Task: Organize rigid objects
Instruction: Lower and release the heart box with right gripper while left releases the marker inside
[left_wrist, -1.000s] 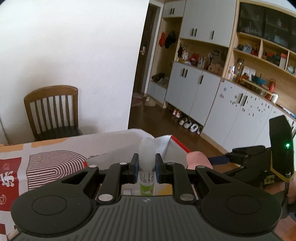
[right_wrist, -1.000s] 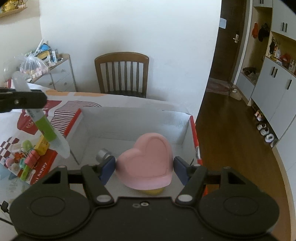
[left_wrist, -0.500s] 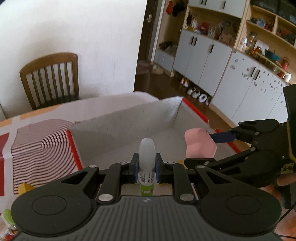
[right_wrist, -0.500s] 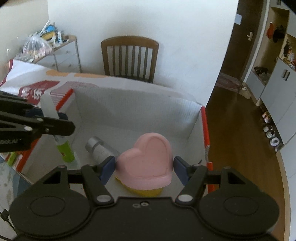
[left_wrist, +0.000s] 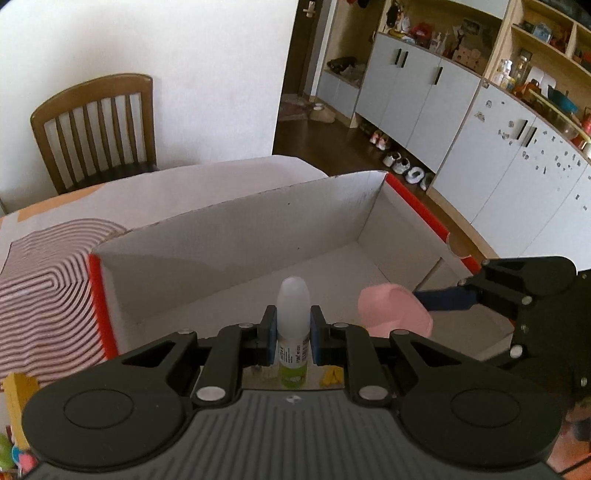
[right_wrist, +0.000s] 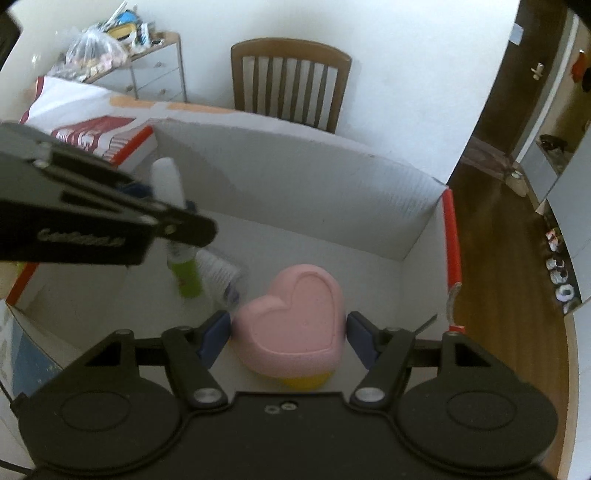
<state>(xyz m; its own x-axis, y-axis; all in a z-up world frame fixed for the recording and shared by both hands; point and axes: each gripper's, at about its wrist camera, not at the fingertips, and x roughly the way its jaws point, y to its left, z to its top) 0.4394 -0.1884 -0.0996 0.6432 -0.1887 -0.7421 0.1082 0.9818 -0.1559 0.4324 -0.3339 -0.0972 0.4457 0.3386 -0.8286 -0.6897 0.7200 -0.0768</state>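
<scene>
While both tools hang inside the white cardboard box with red edges (left_wrist: 413, 199), placing step in hand, by the look of it. Left tool (left_wrist: 291, 328) closed narrow on small translucent-capped dropper bottle with green lower label (left_wrist: 293, 332), held upright just above the box floor. Right tool (right_wrist: 288, 336) clamped at medium width on pink heart-shaped lid of a yellow container (right_wrist: 295, 317), low over the box floor near the right wall; cannot tell whether the yellow base already touches the floor. Silvery cylindrical bottle (right_wrist: 221, 273) lying in the box between the two held things, blurred. Next move, as a judgement: lower each thing to the floor, open the fingers, withdraw upward, keeping clear of the lying bottle. Writing: barcode and small print on the dropper bottle label, too small to read; pale lettering on the left tool arm in the right wrist view, perhaps a brand, not legible. Patterned cloth on the surface (left_wrist: 48, 266) beside the box.
</scene>
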